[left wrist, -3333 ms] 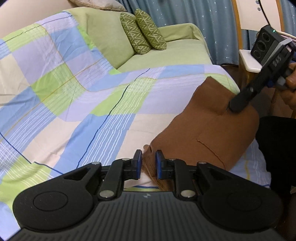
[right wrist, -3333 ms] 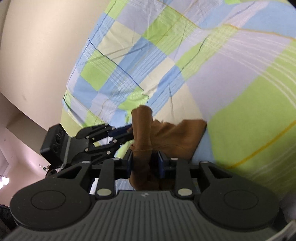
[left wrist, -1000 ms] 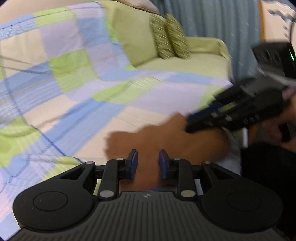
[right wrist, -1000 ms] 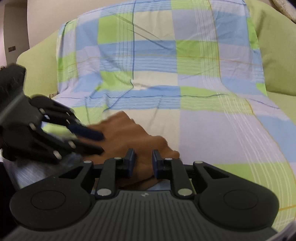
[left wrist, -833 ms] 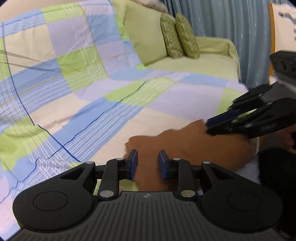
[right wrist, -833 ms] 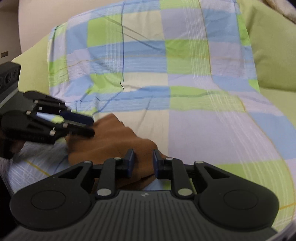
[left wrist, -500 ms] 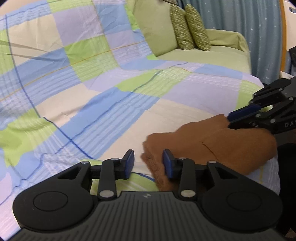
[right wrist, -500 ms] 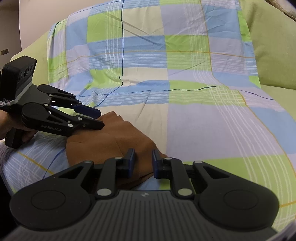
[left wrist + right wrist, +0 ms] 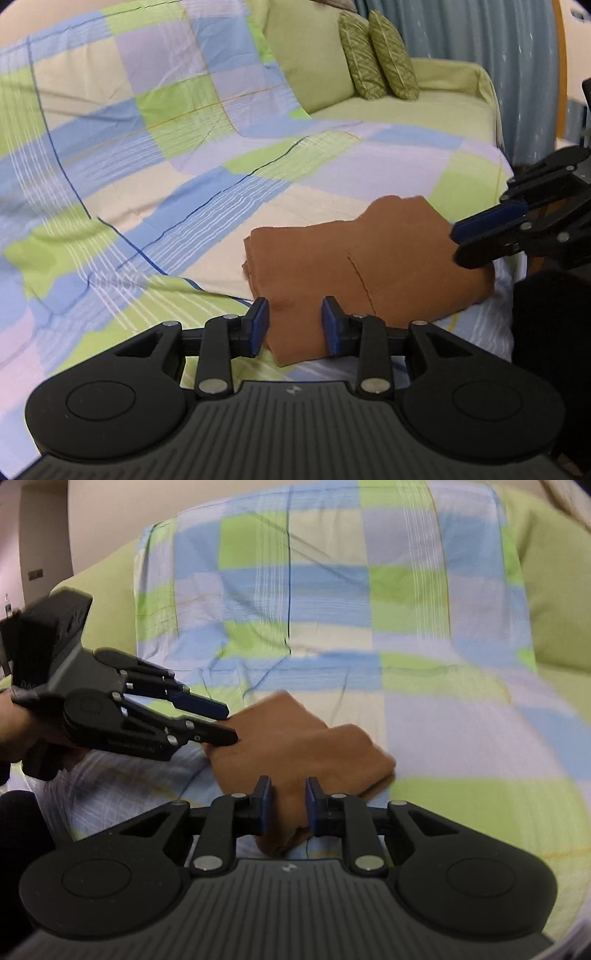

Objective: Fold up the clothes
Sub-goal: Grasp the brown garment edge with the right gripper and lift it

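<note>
Garment: we see the folded brown cloth (image 9: 369, 266) lying on the checked sheet (image 9: 184, 155), low centre.
Left gripper (image 9: 294, 325): our jaws stand parted astride the cloth's near corner, not pinching it.
Right gripper (image 9: 287, 802): jaws narrowly parted over the cloth's near edge.
Around: sofa (image 9: 436, 110) at 1 o'clock; two green cushions (image 9: 376, 55) at 12; curtain (image 9: 480, 40) behind.

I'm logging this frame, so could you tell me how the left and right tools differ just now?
The left tool has the wider gap, straddling the brown garment near edge; the right tool has a narrower gap. The left works the garment's left end, the right its right end. Both are open with brown cloth showing between blue pads.
</note>
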`<control>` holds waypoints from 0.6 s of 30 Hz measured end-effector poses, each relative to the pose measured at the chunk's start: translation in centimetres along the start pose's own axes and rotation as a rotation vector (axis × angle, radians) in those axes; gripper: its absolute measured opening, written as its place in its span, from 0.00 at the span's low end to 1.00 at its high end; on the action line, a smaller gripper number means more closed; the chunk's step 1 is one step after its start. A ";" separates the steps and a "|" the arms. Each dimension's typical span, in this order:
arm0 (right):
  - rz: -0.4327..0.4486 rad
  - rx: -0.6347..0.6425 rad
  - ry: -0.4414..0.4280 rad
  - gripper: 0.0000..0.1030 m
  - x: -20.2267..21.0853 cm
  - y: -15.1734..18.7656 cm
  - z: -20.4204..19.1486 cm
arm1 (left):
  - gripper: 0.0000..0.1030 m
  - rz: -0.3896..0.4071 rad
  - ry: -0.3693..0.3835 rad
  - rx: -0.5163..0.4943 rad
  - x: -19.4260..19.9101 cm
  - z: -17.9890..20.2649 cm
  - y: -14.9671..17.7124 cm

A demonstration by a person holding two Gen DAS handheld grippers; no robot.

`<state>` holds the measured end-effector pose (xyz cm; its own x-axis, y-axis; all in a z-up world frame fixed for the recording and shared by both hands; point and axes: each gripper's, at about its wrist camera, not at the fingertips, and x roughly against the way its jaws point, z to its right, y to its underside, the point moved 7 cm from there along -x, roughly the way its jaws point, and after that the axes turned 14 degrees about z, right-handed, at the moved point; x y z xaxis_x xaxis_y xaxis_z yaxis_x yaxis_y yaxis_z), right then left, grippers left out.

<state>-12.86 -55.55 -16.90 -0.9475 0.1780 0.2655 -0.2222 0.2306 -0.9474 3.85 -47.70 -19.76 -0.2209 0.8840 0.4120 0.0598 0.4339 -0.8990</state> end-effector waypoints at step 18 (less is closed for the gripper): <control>0.130 -0.665 0.103 0.39 5.0 0.1 3.2 | 0.39 0.054 0.180 -0.131 -0.4 7.3 -3.1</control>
<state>-18.31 -57.67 -16.28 -0.9230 0.3264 0.2038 0.1115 0.7337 -0.6703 -3.36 -50.64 -18.24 -0.0371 0.9182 0.3943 0.1951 0.3937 -0.8983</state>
